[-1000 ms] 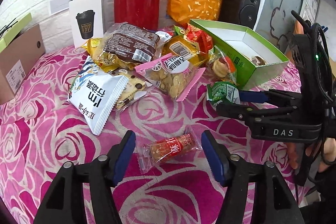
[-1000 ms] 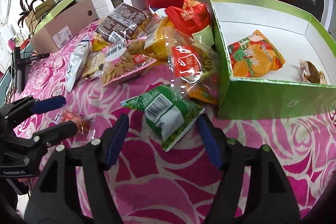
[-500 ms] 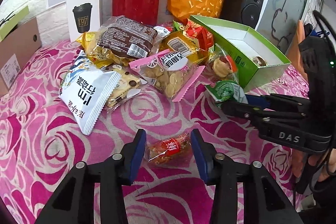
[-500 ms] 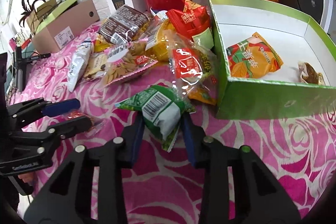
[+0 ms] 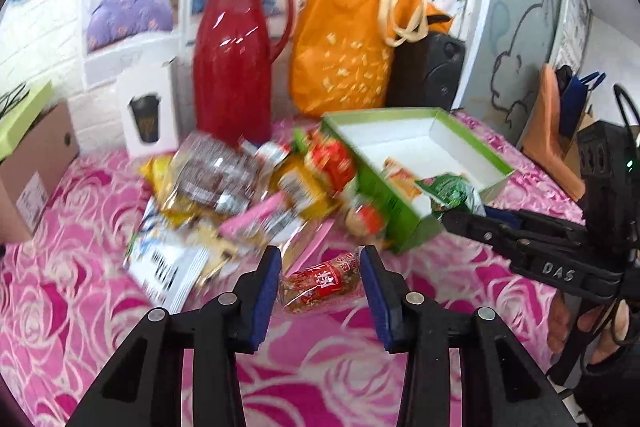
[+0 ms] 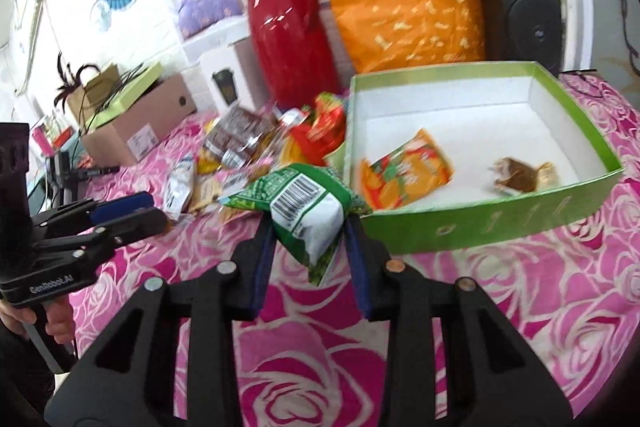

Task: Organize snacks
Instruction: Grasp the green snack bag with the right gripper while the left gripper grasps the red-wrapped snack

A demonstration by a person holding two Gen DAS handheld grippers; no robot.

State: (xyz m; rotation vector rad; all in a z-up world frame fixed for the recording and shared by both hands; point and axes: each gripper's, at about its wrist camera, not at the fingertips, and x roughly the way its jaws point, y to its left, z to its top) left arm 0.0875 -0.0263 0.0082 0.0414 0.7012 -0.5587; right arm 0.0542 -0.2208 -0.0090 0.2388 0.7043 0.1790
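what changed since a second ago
Both grippers closed on snacks and lifted them: the left gripper took the red packet, the right gripper took the green packet and carried it toward the green box. The snack pile and box contents stayed put.

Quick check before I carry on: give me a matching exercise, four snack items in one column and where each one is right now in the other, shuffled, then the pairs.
Things:
1. small clear packet with a red label
2. green and white barcoded snack packet
3. orange snack packet
4. brown wrapped sweet

Places:
A. inside the green cardboard box, near its right wall
B. clamped in the left gripper
C. inside the green cardboard box, near its left wall
D. clamped in the right gripper

Pairs: 1-B, 2-D, 3-C, 4-A
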